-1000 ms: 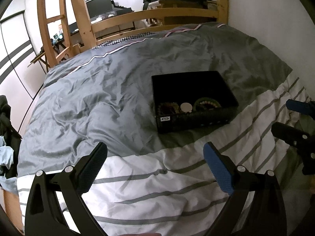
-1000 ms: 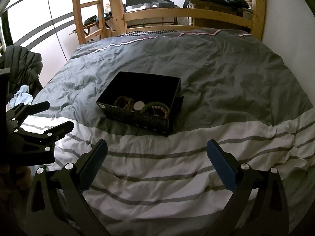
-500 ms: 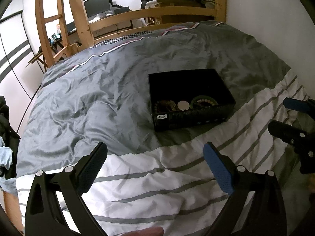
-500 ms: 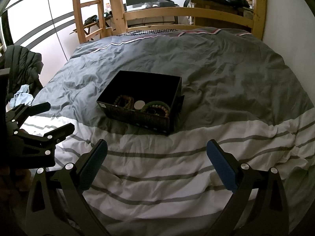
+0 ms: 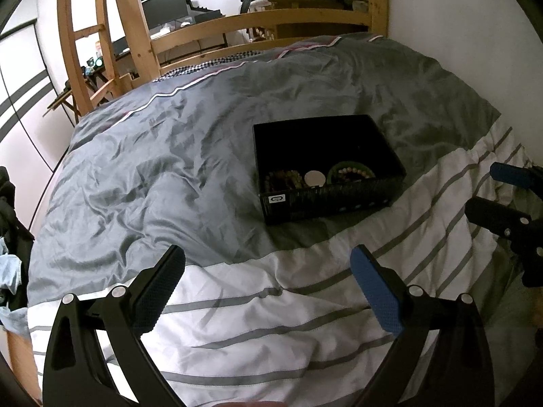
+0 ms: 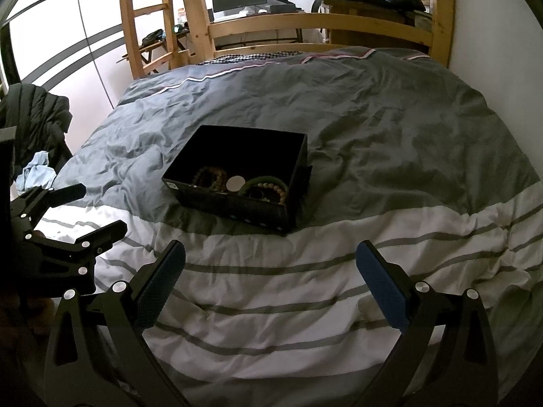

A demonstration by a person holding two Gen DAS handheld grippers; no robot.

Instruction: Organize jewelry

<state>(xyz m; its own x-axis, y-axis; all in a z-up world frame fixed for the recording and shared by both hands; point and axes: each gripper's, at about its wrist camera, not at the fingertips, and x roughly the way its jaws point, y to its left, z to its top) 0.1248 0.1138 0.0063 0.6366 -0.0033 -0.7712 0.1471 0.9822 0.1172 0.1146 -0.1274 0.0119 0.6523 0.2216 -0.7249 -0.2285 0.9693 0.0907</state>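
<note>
A black open box (image 5: 339, 200) (image 6: 237, 205) sits on the bed. Inside lie a brown bead bracelet (image 5: 283, 179) (image 6: 210, 177), a round pale disc (image 5: 314, 179) (image 6: 235, 183) and a green bangle with a light bead bracelet (image 5: 351, 171) (image 6: 268, 186). My left gripper (image 5: 268, 288) is open and empty, hovering above the striped duvet short of the box; it also shows in the right wrist view (image 6: 74, 210). My right gripper (image 6: 269, 285) is open and empty, short of the box; it also shows at the right edge of the left wrist view (image 5: 502, 193).
The grey and white striped duvet (image 6: 373, 135) covers the bed. A wooden bed rail (image 6: 305, 20) and ladder (image 5: 85, 44) stand at the far end. A white wall (image 5: 458, 34) runs along the right. A dark jacket (image 6: 34, 118) hangs at the left.
Both grippers stay open and empty. The left wrist view has shifted slightly, so the box sits a little higher and further left in it. The right view is nearly unchanged.
</note>
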